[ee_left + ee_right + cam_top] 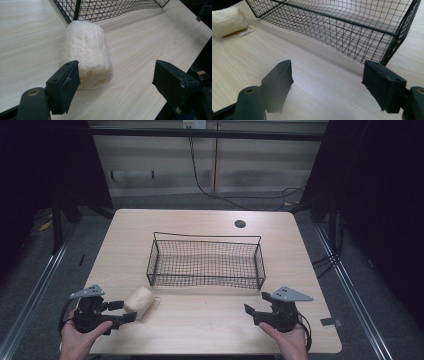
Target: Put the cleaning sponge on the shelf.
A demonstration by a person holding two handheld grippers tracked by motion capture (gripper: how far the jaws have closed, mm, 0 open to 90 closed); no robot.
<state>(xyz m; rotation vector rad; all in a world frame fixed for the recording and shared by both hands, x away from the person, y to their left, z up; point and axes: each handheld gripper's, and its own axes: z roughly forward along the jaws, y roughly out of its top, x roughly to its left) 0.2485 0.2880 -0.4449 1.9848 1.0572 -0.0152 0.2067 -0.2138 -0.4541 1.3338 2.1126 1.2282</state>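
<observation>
Grippers first: I am holding the left gripper (pixel 126 311) with its black jaws spread wide, the loofah lying partly between them, its near end by one jaw, and nothing clamped. I am holding the right gripper (pixel 258 302) equally wide over bare tabletop, gripping nothing. Each is matte black with a grey three-cornered plate on top.

Table (pixel 200 325): pale wood-grain laminate, rectangular with rounded corners, a dark round grommet hole (pixel 240 224) sitting near its far edge.

Basket (pixel 205 263): black wire mesh, rectangular, open-topped, standing mid-table with nothing in it.

Loofah (pixel 86 53): cream, coarse and fibrous, a ribbed cylinder lying on its side just beside the basket's near left corner, a thin string (pixel 247 31) trailing from one end.

I am reading no labels or writing anywhere.
</observation>
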